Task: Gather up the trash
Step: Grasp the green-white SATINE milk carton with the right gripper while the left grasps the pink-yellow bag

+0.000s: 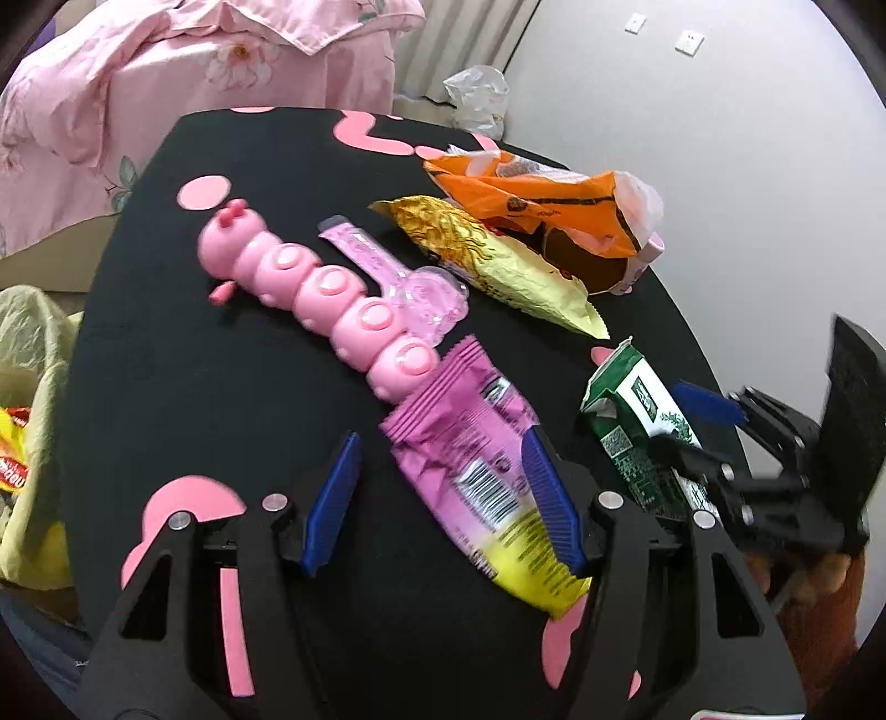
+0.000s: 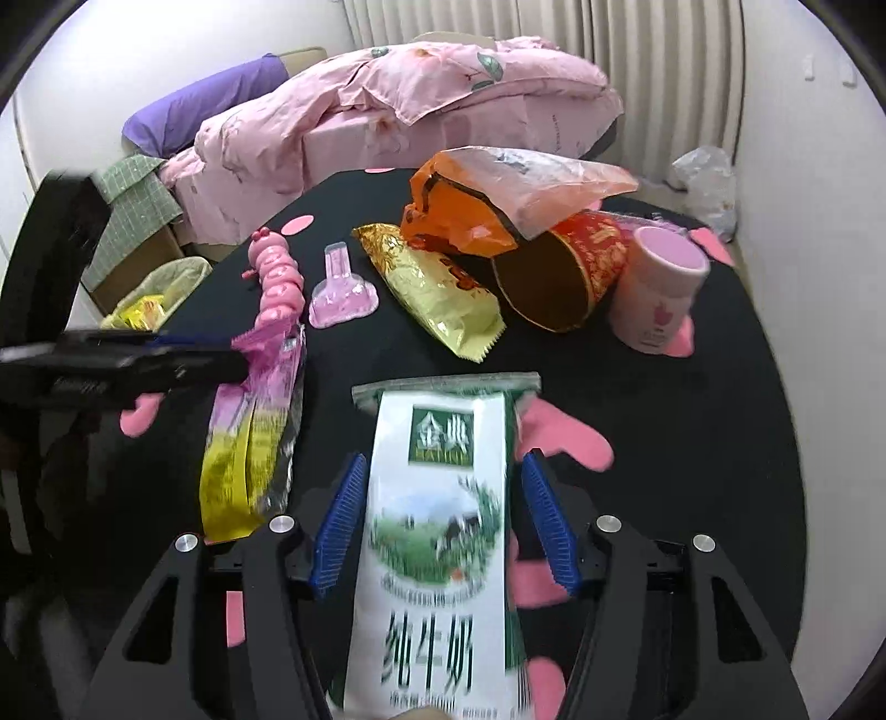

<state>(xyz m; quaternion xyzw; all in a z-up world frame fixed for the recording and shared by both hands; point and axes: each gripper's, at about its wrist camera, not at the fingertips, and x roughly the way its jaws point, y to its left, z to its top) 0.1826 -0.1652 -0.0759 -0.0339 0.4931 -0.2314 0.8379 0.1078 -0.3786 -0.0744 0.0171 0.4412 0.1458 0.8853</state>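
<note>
Milk carton between right gripper pads

A bedroom in a home, lived in and untidy. Against the far wall, a bed heaped with a rumpled pink floral quilt and a purple pillow; behind it, pale pleated curtains down to the floor. Plain white walls with two small switch plates. In front, a round table under a black cloth with pink shapes, strewn with household clutter: snack wrappers, a pink caterpillar toy, an orange plastic bag, a pink lidded cup. Beside the bed, a cardboard box under green checked cloth, and a bin lined with a yellowish bag.
</note>
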